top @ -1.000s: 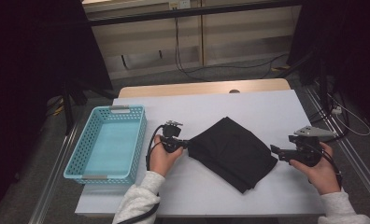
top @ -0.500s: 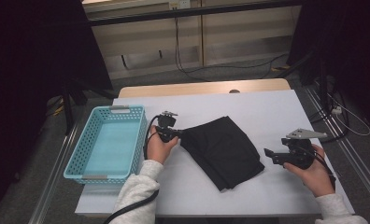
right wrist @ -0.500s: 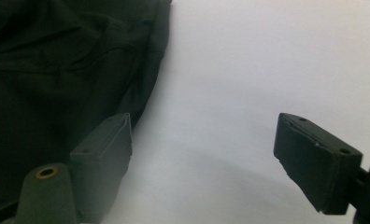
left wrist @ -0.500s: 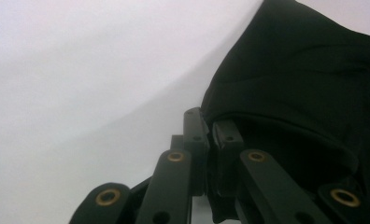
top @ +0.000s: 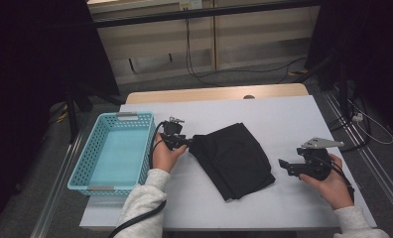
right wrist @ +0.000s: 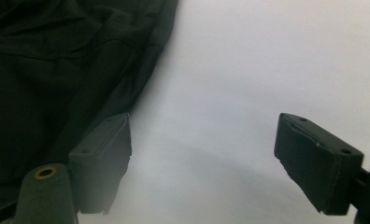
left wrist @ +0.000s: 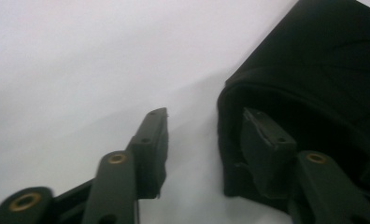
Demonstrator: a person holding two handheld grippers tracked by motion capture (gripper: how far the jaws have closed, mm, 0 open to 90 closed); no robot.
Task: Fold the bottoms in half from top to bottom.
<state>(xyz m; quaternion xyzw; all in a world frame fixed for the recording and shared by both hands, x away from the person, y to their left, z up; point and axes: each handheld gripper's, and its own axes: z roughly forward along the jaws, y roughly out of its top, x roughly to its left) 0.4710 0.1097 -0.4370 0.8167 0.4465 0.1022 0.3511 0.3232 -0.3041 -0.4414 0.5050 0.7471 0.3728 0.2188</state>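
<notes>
We see black cloth [top: 232,159] lying diagonally, near-right to far-left. Our left gripper [top: 183,142] at its far-left corner, jaws apart straddling folded edge. Our right gripper [top: 284,165] spread wide, just beside cloth.

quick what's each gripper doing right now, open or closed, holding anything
Left gripper: open, one jaw tucked into the black cloth's edge.
Right gripper: open, holding nothing, beside the cloth.

High view: fixed above near table edge, looks forward and down, takes in whole white table [top: 294,114]. Left gripper view: low, close, faces folded black cloth [left wrist: 314,84] edge. Right gripper view: low over tabletop, close, cloth at its left. All three share cloth and tabletop.
</notes>
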